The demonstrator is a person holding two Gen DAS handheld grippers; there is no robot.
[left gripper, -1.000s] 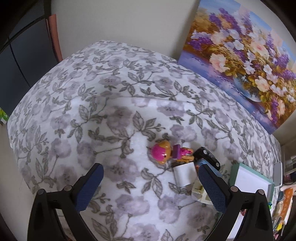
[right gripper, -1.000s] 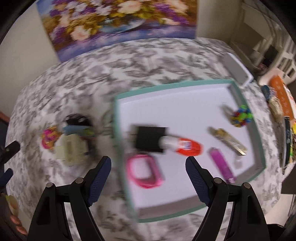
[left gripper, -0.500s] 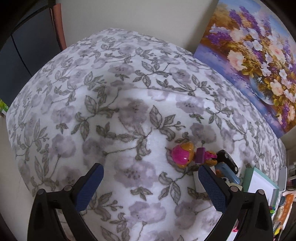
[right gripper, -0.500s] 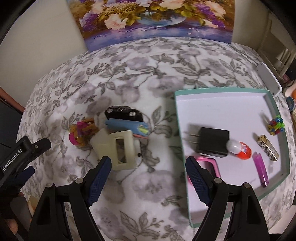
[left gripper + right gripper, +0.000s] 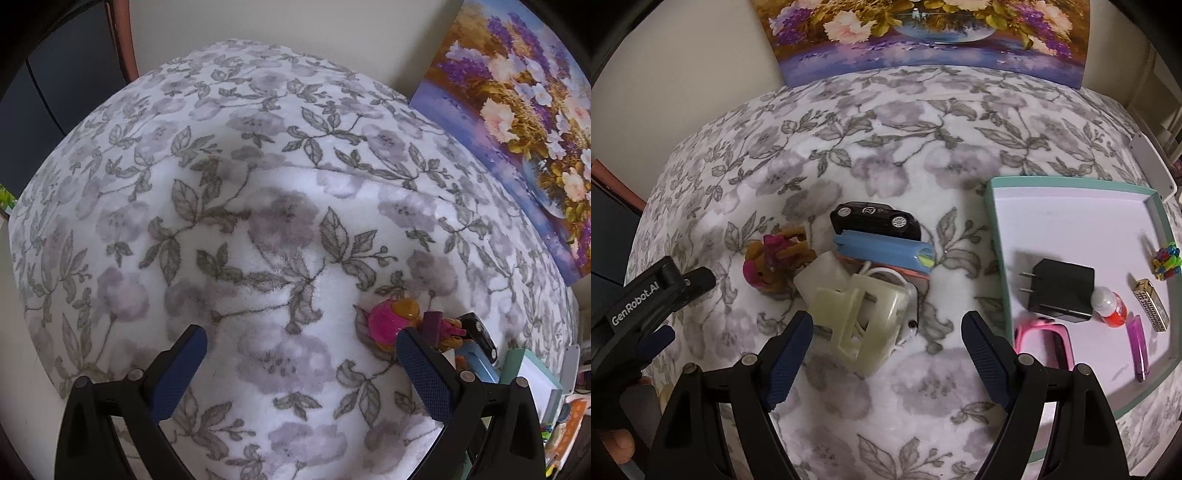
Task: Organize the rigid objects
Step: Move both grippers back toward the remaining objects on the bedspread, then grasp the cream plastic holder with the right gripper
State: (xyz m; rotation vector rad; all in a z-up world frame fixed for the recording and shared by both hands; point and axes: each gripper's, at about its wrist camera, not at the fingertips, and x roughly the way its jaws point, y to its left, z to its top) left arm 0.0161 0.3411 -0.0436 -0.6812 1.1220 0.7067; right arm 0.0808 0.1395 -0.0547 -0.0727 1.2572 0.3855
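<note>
A small heap lies on the floral cloth: a black toy car (image 5: 874,220), a blue bar (image 5: 882,251), a cream plastic frame (image 5: 857,314) and a pink-and-orange doll (image 5: 775,262). My right gripper (image 5: 886,354) is open just in front of the cream frame, holding nothing. The teal-rimmed tray (image 5: 997,236) at right holds a black charger (image 5: 1062,290), a pink case, a red-capped bottle, a purple lighter, a gold piece and a colourful toy. My left gripper (image 5: 301,369) is open over bare cloth, the doll (image 5: 391,321) at its right finger; it also shows as the left gripper (image 5: 650,302) in the right wrist view.
A flower painting (image 5: 923,33) leans on the wall behind the table. A white flat device (image 5: 1152,166) lies beyond the tray's far corner. The table's left edge drops off by a dark cabinet (image 5: 55,74). Shelves with clutter stand at the far right.
My right gripper has swung left from over the tray to the heap and come closer to the cream frame. My left gripper has drifted left, so the doll now sits by its right finger.
</note>
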